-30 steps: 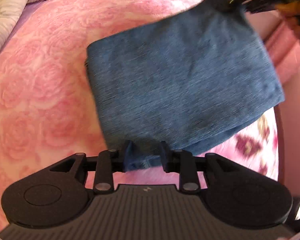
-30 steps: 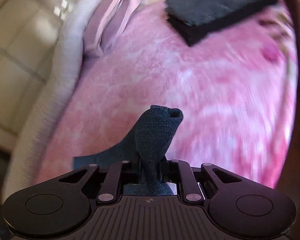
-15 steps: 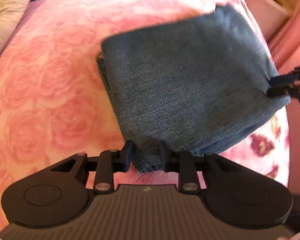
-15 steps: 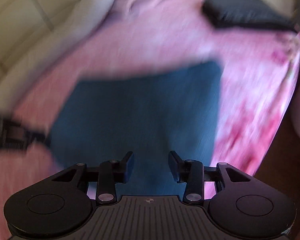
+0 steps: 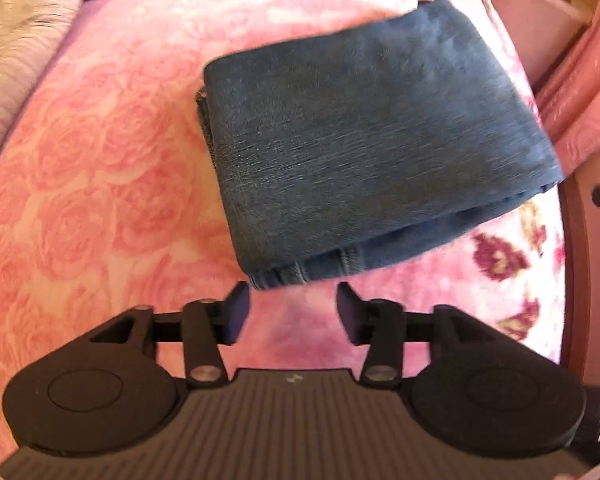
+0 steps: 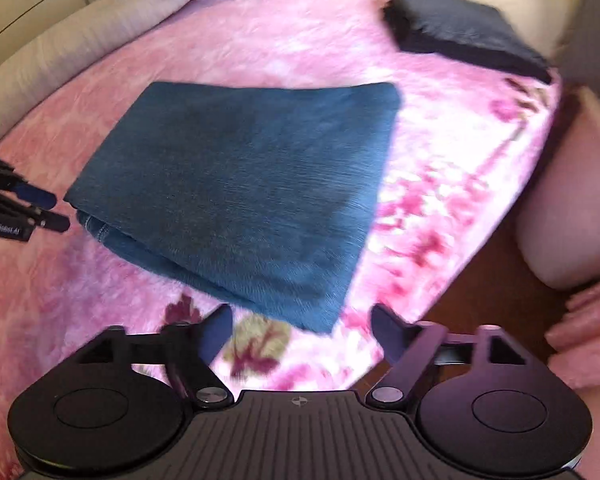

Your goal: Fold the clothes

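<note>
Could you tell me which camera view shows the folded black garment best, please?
The right wrist view: the black garment lies whole at the far corner of the pink blanket, beyond the folded jeans. The left wrist view catches only a dark sliver at its top edge.

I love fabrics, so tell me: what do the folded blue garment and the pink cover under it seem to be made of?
The folded blue garment looks like denim, probably jeans: a matte, streaky blue weave, with stitched seams showing at the near edge. The pink cover looks like a plush fleece blanket: a soft, fuzzy nap with a printed rose pattern. I cannot be sure of the fibre of either.
</note>
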Demonstrator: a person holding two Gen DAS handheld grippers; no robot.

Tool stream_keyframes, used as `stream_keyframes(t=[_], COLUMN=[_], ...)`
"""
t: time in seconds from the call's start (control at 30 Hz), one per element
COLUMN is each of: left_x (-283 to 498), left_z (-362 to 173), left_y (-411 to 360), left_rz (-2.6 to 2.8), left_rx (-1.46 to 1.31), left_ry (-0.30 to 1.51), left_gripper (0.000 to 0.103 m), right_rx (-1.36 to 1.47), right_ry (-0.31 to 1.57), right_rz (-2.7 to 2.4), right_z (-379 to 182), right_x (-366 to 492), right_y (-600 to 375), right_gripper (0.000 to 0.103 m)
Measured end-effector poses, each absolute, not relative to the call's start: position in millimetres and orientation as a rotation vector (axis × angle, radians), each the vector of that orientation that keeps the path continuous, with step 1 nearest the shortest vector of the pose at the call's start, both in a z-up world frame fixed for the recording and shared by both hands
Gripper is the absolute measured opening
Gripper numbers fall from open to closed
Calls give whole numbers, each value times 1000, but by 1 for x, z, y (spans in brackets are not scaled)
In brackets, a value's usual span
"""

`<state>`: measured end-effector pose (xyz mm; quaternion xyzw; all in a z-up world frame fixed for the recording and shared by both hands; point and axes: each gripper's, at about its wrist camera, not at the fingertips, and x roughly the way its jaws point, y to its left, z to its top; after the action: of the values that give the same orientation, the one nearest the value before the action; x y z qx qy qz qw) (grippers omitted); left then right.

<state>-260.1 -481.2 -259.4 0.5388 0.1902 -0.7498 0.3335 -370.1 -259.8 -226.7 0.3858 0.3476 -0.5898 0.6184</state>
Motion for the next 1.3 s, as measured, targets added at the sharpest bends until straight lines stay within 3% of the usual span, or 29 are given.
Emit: stream_keyframes(t=[0.03,0.1,0.2,0.4,0.57,1.3], left_x=[-258,-250,-236,-202,-177,-183], left_z=[-256,-248,-227,-178,-152,-116], left_y=[-476,-464,-440,-399,-371,-335], left_rz=[-1952,-1943,-1958,-2001,-2005,-2137], left_rx=[1380,1313,1187,1037,963,1053], left_ry=[523,583,645,748,729,437], left_gripper=[50,64,71,78,83,84], right_rx=[903,934,980,968,885,780], right_ry=[792,776,752,756,772,749], right_rz=[-1373,-1405,-1453,-1508,-1490,-1520], right_z=[-220,-208,-188,-144,-118,-91], right_x=[-368,-364,-358,-323,-286,-262], right_y=[-253,-238,-217,-176,-153,-139], right_gripper=[82,82,82,82,82,82])
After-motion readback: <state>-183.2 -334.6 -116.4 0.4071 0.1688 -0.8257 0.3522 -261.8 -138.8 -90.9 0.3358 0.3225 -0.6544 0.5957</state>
